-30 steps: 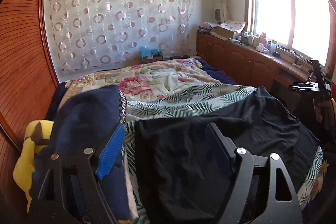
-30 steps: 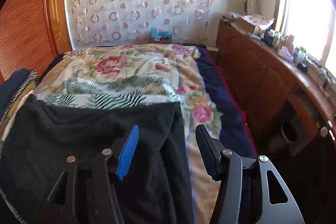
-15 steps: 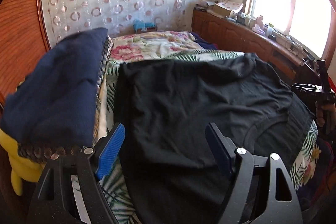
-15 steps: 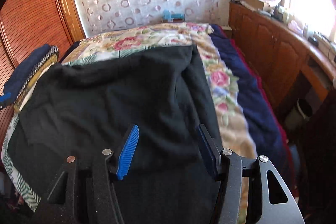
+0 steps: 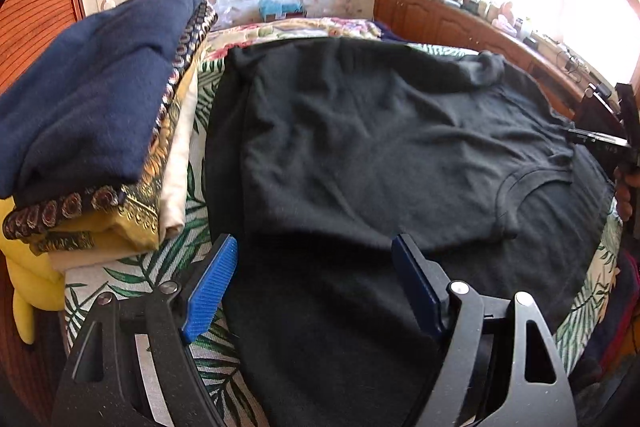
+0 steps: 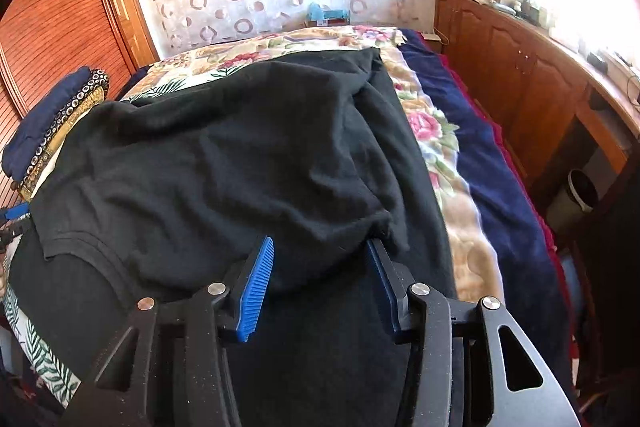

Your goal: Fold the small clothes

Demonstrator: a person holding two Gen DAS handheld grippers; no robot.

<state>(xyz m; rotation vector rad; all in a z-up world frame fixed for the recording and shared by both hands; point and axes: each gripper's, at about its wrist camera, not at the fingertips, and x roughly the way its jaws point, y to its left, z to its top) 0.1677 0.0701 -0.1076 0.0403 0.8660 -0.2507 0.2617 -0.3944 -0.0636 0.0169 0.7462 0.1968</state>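
A black T-shirt (image 5: pixel 380 147) lies spread on the flowered bed cover (image 6: pixel 436 131), its upper layer folded over so the collar (image 5: pixel 516 187) shows at the right. My left gripper (image 5: pixel 316 243) hovers open just above the shirt's near edge, nothing between its pads. In the right wrist view the same black T-shirt (image 6: pixel 240 155) fills the middle. My right gripper (image 6: pixel 320 247) is at the folded layer's near edge, jaws closing with a bulge of cloth between them, pads not pressing. The right gripper (image 5: pixel 608 139) also shows at the far right of the left wrist view.
A stack of folded clothes (image 5: pixel 100 99), navy on top, stands left of the shirt, with a yellow soft toy (image 5: pixel 28 267) below it. Wooden cabinets (image 6: pixel 520 79) run along the right under a bright window. A navy blanket (image 6: pixel 492 167) edges the bed. A slatted wooden wardrobe (image 6: pixel 52 27) stands left.
Both grippers have come down and tipped toward the black shirt, which now fills both views. The right gripper's jaws have narrowed around the folded edge. The left jaws keep their width.
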